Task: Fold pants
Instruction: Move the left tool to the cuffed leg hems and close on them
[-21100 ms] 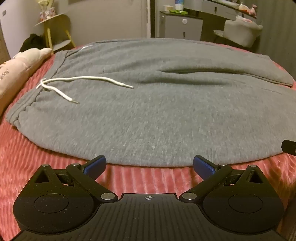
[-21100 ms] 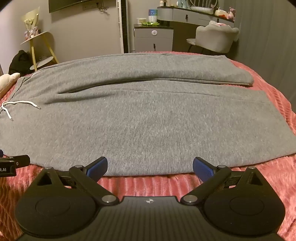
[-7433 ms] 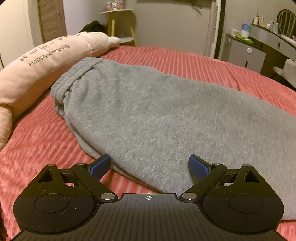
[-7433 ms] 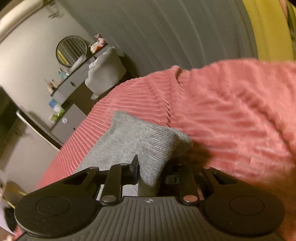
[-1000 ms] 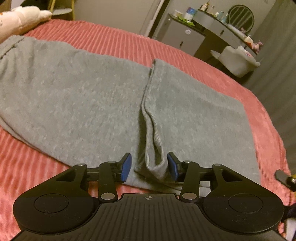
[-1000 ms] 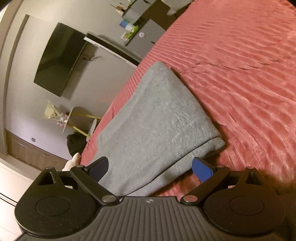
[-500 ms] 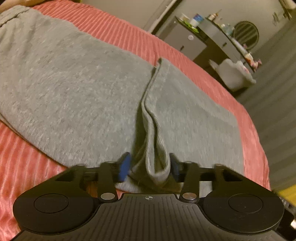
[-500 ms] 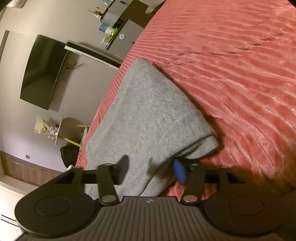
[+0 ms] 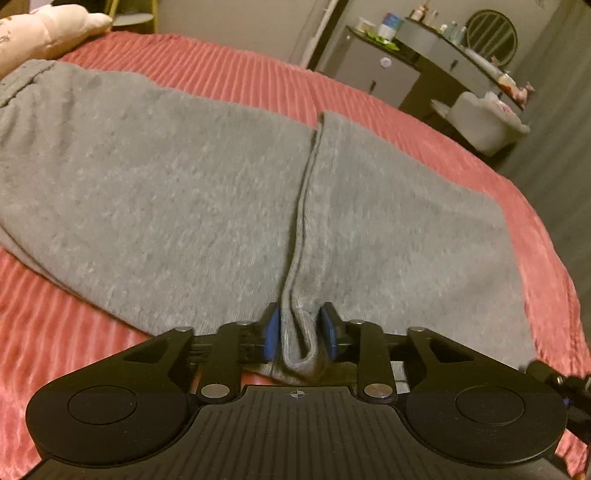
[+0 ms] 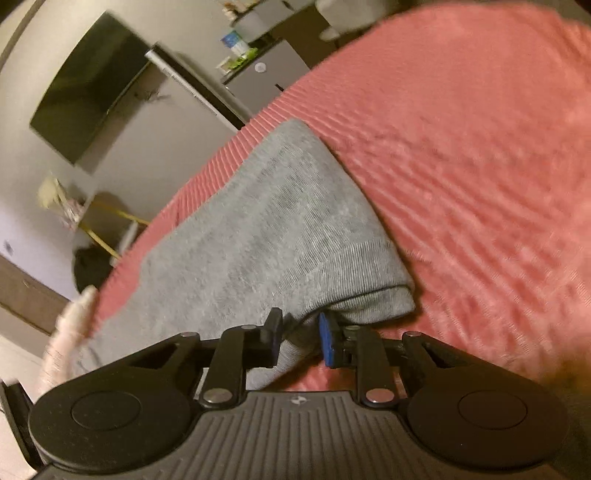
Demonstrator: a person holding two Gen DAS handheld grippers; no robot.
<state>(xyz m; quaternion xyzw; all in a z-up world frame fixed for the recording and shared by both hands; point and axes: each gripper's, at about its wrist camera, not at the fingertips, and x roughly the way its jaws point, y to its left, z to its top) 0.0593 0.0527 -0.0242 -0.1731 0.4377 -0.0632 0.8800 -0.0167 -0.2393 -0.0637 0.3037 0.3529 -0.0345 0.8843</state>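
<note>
My left hand-held gripper (image 9: 300,334) and right hand-held gripper (image 10: 300,338), jaws just closing, each clench the pants (image 9: 166,192); I should lift both evenly, keeping the hem taut.

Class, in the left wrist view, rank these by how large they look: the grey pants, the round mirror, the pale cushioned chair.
1. Grey pants, largest by far, though nearest the camera.
2. Pale cushioned chair.
3. Round mirror, slightly smaller; it stands farther back, so true size is unsure.
</note>
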